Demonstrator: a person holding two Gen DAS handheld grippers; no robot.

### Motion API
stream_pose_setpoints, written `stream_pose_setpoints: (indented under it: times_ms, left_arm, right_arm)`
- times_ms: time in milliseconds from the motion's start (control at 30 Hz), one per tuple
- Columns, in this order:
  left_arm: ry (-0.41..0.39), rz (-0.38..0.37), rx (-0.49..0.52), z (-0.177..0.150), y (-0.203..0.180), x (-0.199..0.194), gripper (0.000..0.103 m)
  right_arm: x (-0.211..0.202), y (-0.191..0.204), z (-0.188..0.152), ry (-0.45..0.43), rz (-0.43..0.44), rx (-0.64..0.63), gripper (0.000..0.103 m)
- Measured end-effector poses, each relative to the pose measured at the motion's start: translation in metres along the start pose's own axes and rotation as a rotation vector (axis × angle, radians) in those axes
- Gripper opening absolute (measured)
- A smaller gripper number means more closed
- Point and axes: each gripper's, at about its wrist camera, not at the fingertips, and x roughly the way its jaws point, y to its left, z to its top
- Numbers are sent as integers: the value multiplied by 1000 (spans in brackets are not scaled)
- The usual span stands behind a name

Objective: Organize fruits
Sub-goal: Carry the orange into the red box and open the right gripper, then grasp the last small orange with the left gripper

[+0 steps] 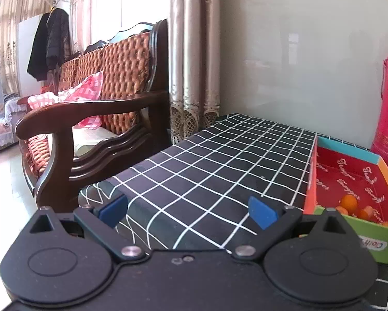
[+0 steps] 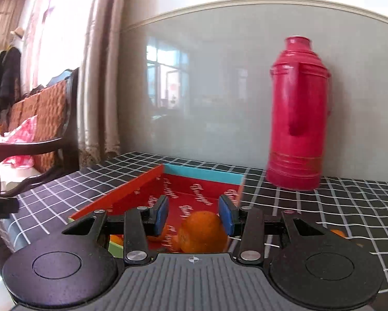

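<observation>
A colourful cardboard box (image 2: 131, 189) with a red inside stands on the black checked tablecloth; it also shows at the right of the left wrist view (image 1: 349, 171). Small oranges (image 1: 349, 202) lie in its near end. In the right wrist view a larger orange (image 2: 204, 230) sits just below and between the blue pads. My right gripper (image 2: 193, 215) is open over the box, and nothing is gripped. Another orange (image 2: 338, 232) lies on the cloth to the right of the box. My left gripper (image 1: 188, 210) is open and empty over the cloth, left of the box.
A tall red thermos (image 2: 299, 114) stands on the table by the grey wall, behind and right of the box. A wooden sofa (image 1: 95, 119) with a pink checked cloth stands left of the table. Curtains (image 1: 191, 51) hang at the table's far left corner.
</observation>
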Motion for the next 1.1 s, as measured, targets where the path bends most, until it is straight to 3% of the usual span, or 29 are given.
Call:
stream_pose_setpoints:
  times_ms: [167,333,367,433,600,633,900,1100]
  left_arm:
    - [-7,-7,31,-1,-9,-1,94]
    - [-3,-18,28,-1,-15,-1,94]
    - [-2,-24,24,-1,-16,-1,94]
    - [-2,-39,24,0,-20,-3,94]
    - [-22,-81,45,-1,-36,-10,94]
    - [-28,-94,49,-1,-40,-12,94]
    - [-102,-226,140,-5,-93,-31,94]
    - [-159,-372,241,-14,-145,-53,95]
  right_arm:
    - [6,0,-3,17,29,35,43]
    - [-6,-17,4,-6,-33,78,45]
    - [-9,-23,5,-2,-53,92,48]
    - [-15,-36,5,-6,-125,121,83]
    - [-35,-64,6,-30,-309,167,94]
    - [-39,-69,6,-31,-350,175,102]
    - [-69,-113,6,-45,-607,239,103]
    - [-89,-150,-3,-15,-685,316,103]
